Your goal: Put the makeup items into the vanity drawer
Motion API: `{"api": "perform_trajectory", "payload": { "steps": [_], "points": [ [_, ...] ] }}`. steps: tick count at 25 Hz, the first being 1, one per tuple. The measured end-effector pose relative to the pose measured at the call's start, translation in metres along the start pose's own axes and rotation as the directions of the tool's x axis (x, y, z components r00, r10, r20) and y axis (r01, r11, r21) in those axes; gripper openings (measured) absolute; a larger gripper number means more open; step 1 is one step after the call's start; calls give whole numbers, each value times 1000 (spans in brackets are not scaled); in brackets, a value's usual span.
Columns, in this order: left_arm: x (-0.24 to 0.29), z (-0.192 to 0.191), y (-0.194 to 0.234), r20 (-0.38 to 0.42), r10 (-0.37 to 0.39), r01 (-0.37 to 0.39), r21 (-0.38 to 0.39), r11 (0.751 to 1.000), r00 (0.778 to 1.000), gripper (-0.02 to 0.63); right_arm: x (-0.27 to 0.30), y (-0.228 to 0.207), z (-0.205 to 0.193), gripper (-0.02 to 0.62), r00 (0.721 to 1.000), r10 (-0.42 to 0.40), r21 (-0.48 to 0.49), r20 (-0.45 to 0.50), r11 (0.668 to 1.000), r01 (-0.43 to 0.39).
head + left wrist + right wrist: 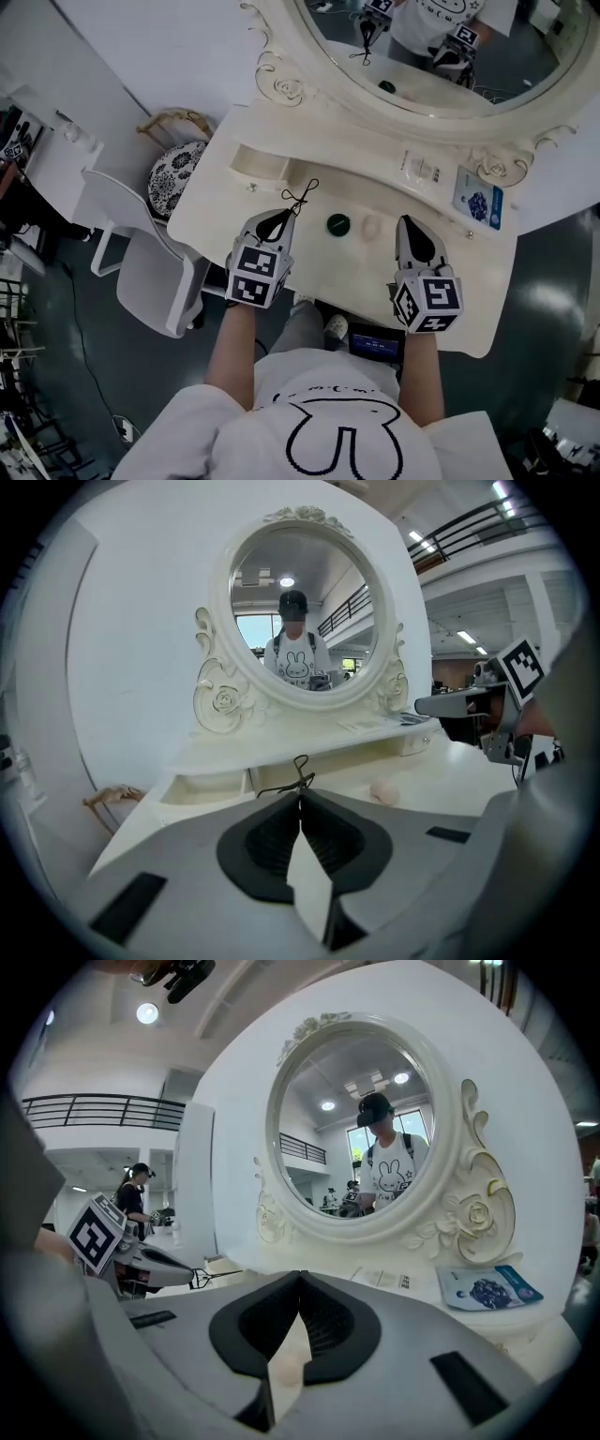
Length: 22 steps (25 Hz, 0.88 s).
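My left gripper is shut on a thin black wire makeup tool, which sticks out past its tips above the cream vanity top. The open drawer lies just beyond, to the left. A round green jar and a pale egg-shaped sponge sit on the top between the two grippers. To the right of the sponge, my right gripper hangs with its jaws together and nothing in them.
The oval mirror with its carved frame stands along the back. A blue card and a white label lie on the shelf below it. A white chair and a patterned stool stand left of the vanity.
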<state>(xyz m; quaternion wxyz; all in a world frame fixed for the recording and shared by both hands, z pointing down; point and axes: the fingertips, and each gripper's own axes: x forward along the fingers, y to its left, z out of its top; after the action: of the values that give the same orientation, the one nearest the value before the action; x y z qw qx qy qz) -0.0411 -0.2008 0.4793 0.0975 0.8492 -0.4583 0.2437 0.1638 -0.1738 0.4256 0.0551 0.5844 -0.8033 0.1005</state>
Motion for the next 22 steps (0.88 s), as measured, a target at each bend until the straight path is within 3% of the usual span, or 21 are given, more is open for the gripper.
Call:
{"api": "perform_trajectory", "payload": {
  "steps": [12, 22],
  "points": [
    [-8, 18, 38, 33, -27, 26, 26, 999, 999, 26, 16, 22, 22, 11, 999, -41, -13, 33, 999, 41],
    [-8, 12, 104, -73, -127, 135, 118, 984, 989, 25, 45, 62, 27, 11, 991, -127, 14, 43, 992, 126]
  ]
}}
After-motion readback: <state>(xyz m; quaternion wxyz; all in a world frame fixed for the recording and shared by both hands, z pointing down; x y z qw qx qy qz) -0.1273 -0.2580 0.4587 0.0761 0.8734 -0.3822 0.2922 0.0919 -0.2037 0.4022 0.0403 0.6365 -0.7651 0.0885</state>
